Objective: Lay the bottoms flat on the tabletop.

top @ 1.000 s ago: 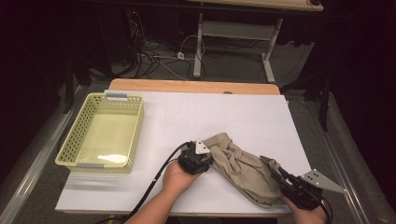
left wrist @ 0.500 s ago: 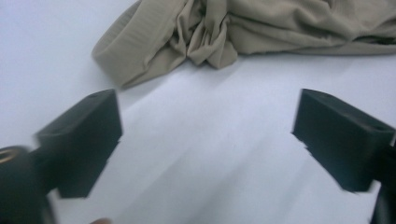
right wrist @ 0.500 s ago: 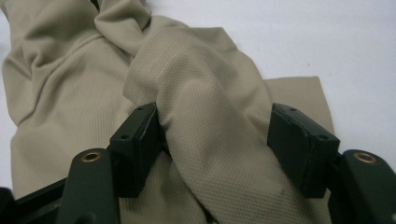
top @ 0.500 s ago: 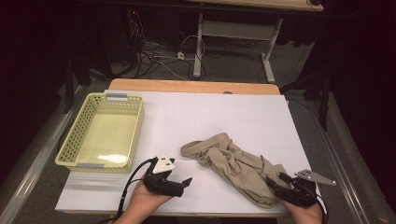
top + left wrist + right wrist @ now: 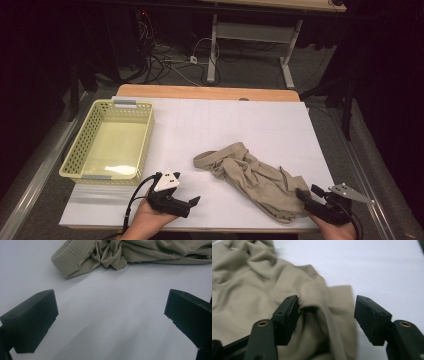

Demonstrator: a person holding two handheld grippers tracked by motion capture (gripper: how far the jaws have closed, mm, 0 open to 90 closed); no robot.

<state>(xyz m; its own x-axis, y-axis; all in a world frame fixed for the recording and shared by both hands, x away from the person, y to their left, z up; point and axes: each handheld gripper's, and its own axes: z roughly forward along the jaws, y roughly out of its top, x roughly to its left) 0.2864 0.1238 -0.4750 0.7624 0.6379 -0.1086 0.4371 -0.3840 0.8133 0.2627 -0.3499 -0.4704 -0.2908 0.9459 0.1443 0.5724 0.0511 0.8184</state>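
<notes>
A crumpled beige cloth (image 5: 250, 175) lies on the white sheet (image 5: 225, 125), toward the front right. My left gripper (image 5: 187, 205) rests near the front edge, left of the cloth and apart from it. Its jaws have just been opening and stand wide in the left gripper view (image 5: 110, 315), with bare sheet between them and the cloth (image 5: 125, 252) ahead. My right gripper (image 5: 308, 191) is at the cloth's near right end. Its jaws opened, then closed in a little. In the right gripper view (image 5: 327, 312) they are open, with a fold of cloth (image 5: 249, 290) between them.
A pale yellow plastic basket (image 5: 80, 150) stands on the left side of the table; nothing shows inside it. A strip of wooden table edge (image 5: 205, 92) runs along the far side. Cables and a desk frame lie on the floor beyond.
The left gripper let go of the cloth and drew back to the front left with its jaws spread. The cloth settled flatter. The right gripper's jaws opened over the cloth's near end.
</notes>
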